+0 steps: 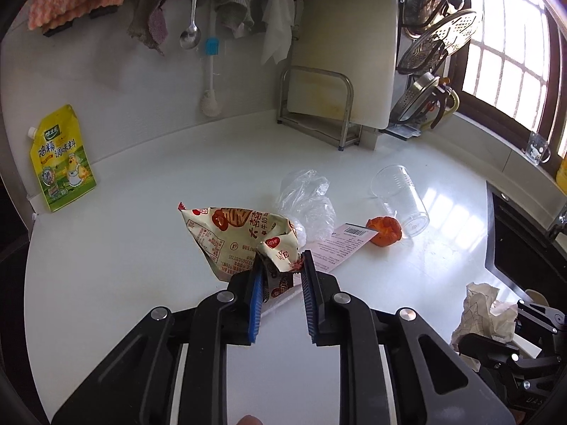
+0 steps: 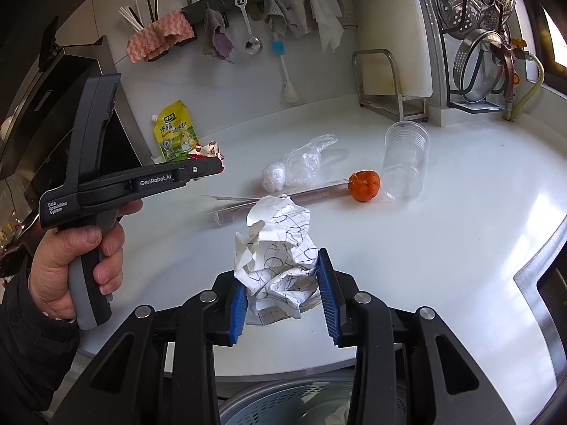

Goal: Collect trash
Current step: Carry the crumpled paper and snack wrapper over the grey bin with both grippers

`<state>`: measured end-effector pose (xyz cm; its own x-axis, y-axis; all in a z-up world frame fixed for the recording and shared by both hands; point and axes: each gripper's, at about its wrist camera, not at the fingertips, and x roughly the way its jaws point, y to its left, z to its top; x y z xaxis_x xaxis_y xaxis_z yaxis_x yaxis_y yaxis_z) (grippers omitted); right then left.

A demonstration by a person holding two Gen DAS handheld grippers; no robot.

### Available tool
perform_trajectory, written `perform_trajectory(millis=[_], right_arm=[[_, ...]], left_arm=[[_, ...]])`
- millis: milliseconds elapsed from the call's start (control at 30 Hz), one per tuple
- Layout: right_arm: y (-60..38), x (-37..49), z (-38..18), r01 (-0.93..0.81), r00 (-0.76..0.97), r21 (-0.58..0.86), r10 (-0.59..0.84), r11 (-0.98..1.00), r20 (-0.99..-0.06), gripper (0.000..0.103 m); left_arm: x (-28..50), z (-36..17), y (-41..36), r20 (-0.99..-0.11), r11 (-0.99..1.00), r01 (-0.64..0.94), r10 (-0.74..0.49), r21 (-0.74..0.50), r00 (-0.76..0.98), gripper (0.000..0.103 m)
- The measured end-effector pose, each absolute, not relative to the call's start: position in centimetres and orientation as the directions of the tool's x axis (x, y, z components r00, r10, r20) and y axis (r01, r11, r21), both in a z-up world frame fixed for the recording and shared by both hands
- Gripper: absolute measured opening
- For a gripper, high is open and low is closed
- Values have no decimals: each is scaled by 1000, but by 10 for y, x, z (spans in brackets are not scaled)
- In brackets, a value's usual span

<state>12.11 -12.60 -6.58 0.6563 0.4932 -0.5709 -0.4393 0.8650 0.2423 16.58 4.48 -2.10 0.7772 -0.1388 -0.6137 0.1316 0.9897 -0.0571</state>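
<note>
Two grippers are being held over a white bench (image 1: 106,283). A red-and-cream snack wrapper (image 1: 241,237) is being clamped between the fingers of the left gripper (image 1: 281,265), and a crumpled paper ball (image 2: 276,262) is being pinched by the fingers of the right gripper (image 2: 283,283). A grey bin (image 2: 283,400) is being seen below the near bench edge, with something pale inside. Open bench is being left to the left and near right. Farther out, four loose pieces are lying: one printed slip (image 1: 340,244), one orange peel (image 1: 384,231), one crumpled clear bag (image 1: 306,202) and one clear cup (image 1: 400,200), tipped over and empty. One yellow pouch (image 1: 60,159) is being propped at the wall.
</note>
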Motion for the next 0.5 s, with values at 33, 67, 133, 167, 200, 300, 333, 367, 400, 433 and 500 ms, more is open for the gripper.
perform_trajectory(millis=[33, 67, 133, 167, 200, 300, 333, 367, 400, 433, 500], right_arm=[[-126, 118, -65, -441, 656, 242, 494, 864, -570, 34], [-126, 114, -63, -440, 657, 242, 494, 865, -569, 34], [-127, 108, -62, -440, 658, 244, 495, 864, -568, 34], [-128, 105, -61, -439, 659, 244, 494, 865, -568, 34], [-129, 101, -60, -438, 659, 244, 493, 865, -568, 34], [-129, 88, -58, -438, 658, 240, 491, 866, -571, 34], [-129, 84, -57, -440, 657, 236, 490, 867, -573, 34], [-128, 80, -57, -441, 656, 234, 490, 866, -574, 34], [-128, 75, -57, -442, 654, 234, 489, 866, -577, 34], [-128, 70, -57, -442, 653, 231, 487, 867, -580, 34], [-129, 60, -58, -441, 652, 227, 484, 868, -583, 34]], left_arm=[[157, -18, 44, -607, 989, 135, -142, -58, 782, 20], [149, -16, 44, -601, 989, 139, -146, -60, 786, 20], [132, -13, 44, -592, 987, 147, -155, -62, 791, 20], [124, -12, 43, -591, 987, 150, -153, -55, 792, 20], [116, -12, 42, -588, 988, 149, -147, -46, 796, 20], [96, -14, 43, -590, 988, 150, -148, -47, 793, 20], [90, -15, 42, -593, 987, 150, -150, -50, 791, 20], [84, -16, 42, -598, 987, 151, -151, -51, 787, 20], [78, -17, 42, -600, 987, 151, -151, -51, 785, 21], [72, -18, 42, -602, 988, 150, -149, -49, 785, 21], [61, -23, 41, -609, 988, 150, -148, -49, 779, 21]])
